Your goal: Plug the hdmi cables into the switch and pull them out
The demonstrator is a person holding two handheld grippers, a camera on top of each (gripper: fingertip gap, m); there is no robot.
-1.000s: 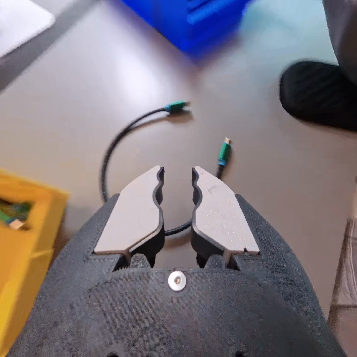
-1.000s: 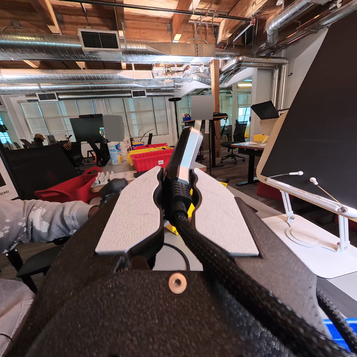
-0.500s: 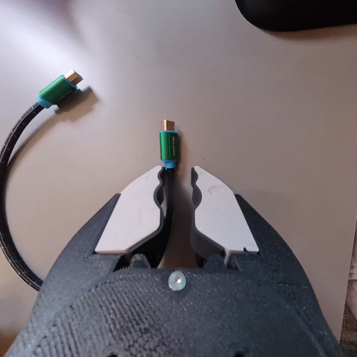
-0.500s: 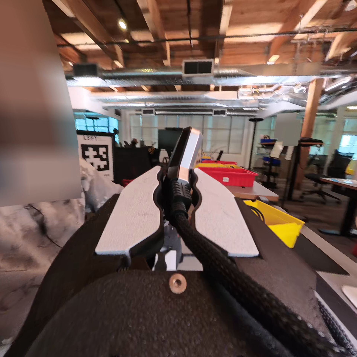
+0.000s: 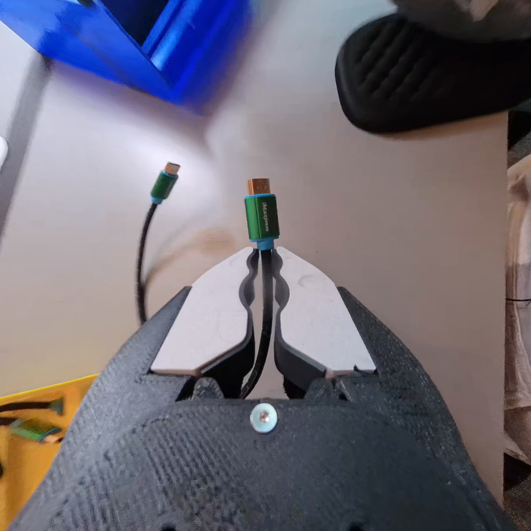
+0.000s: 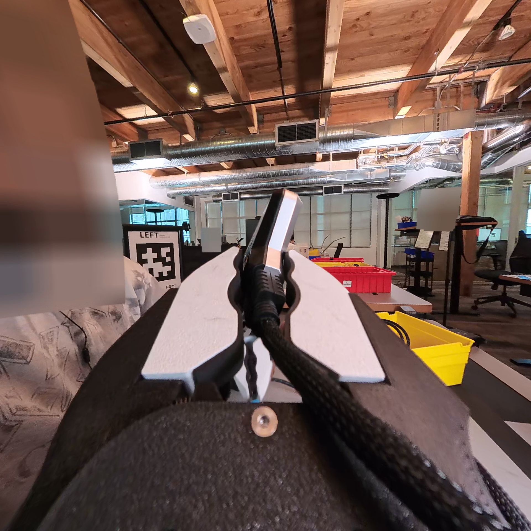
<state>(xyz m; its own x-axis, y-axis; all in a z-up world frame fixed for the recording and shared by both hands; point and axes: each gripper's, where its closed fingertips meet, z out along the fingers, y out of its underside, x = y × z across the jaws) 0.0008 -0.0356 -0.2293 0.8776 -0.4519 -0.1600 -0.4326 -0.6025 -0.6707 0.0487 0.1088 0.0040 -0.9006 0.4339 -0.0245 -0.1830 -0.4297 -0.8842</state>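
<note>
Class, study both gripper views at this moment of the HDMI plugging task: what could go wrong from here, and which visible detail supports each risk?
1. The left gripper pinches only the thin cable behind the green plug, so the plug may swivel or slip when pushed.
2. The switch sits tilted in the right gripper, held near its braided lead; it may twist under insertion force.

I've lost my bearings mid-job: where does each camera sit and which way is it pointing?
Left wrist view: on the left gripper, looking down at the table; its fingers clamp a cable behind the green plug.
Right wrist view: on the right gripper, facing level across the room; it grips the switch; a sleeve shows.
Shared: a yellow bin, apparently.
</note>
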